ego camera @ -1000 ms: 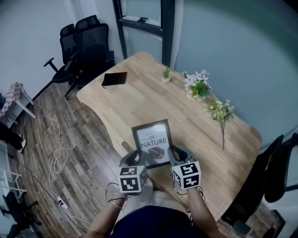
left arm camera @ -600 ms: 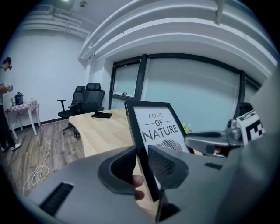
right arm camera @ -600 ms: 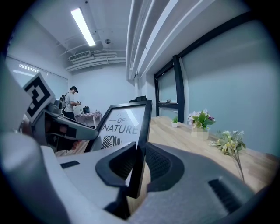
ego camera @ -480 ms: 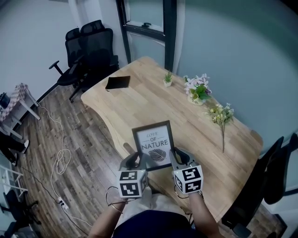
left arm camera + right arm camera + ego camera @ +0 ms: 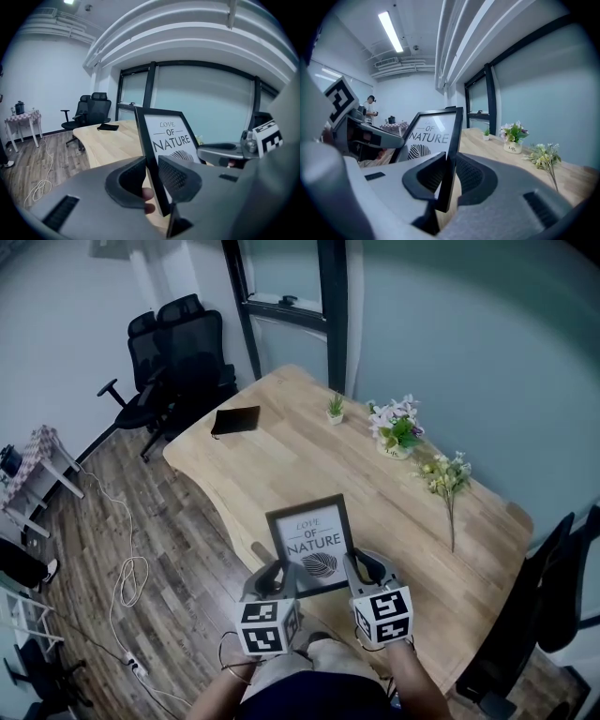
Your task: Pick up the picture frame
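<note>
Picture frame (image 5: 311,542): black border, white print reading "LOVE OF NATURE" above a leaf motif. It is held upright with a slight backward tilt, print towards the person, over the near edge of the tabletop (image 5: 281,460). In both gripper views its lower corners hang below the pads with bare wood showing behind them, so it appears clear of the surface.

Left claw (image 5: 151,180): closed on the frame's left border, one ribbed pad against the front face and the other against the back. The grip sits low on that border, just above the bottom corner.

Right claw (image 5: 449,176): closed on the frame's right border in the same manner, also low on the side. The two claws stand level with each other, one on each side of the frame, and their marker cubes sit just in front of the person's body.

Tabletop, far half: a black notebook (image 5: 235,420) lies flat near the left edge. A small potted plant (image 5: 335,409) stands near the back edge, and a white pot of pink flowers (image 5: 396,427) stands to its right. A loose spray of pale flowers (image 5: 446,479) lies flat further right. All four are well apart from the frame.

Surroundings: black office chairs (image 5: 178,352) stand beyond the tabletop's left end. A white cable (image 5: 127,577) trails across the wooden floor (image 5: 103,512).
</note>
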Action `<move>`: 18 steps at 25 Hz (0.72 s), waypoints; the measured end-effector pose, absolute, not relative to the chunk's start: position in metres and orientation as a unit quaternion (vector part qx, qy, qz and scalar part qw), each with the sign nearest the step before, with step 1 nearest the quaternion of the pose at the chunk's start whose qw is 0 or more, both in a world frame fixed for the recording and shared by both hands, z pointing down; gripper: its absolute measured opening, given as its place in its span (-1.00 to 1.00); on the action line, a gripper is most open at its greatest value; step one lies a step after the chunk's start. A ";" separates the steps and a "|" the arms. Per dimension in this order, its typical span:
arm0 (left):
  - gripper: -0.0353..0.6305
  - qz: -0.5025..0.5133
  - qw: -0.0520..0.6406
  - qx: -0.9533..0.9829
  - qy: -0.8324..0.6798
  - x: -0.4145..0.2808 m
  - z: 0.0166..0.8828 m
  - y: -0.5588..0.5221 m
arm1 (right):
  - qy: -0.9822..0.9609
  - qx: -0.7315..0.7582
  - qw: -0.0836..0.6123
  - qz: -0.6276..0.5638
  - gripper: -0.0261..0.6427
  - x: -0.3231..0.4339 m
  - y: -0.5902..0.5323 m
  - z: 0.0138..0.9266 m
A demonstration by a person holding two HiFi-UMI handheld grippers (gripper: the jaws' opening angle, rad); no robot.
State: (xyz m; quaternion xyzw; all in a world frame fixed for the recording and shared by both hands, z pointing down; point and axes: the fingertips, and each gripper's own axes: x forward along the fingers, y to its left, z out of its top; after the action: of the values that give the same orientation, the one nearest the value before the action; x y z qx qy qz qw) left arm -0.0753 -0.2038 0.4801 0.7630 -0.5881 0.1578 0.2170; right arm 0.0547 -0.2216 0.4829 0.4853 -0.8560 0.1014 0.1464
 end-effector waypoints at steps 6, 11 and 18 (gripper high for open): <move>-0.66 0.154 0.209 0.773 -0.579 -0.076 0.473 -0.205 | -0.849 0.498 0.145 0.098 -0.72 0.055 -0.220 0.477; -0.66 0.148 0.204 0.782 -0.570 -0.080 0.465 -0.201 | -0.844 0.509 0.141 0.095 -0.72 0.051 -0.213 0.470; -0.67 0.151 0.209 0.795 -0.549 -0.087 0.455 -0.182 | -0.841 0.517 0.137 0.081 -0.72 0.042 -0.196 0.462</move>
State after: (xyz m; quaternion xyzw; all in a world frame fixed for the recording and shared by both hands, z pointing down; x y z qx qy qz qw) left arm -0.0872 -0.1823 0.4546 0.7950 -0.5492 0.1511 0.2086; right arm 0.0416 -0.1965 0.4619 0.5168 -0.8411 0.0812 0.1374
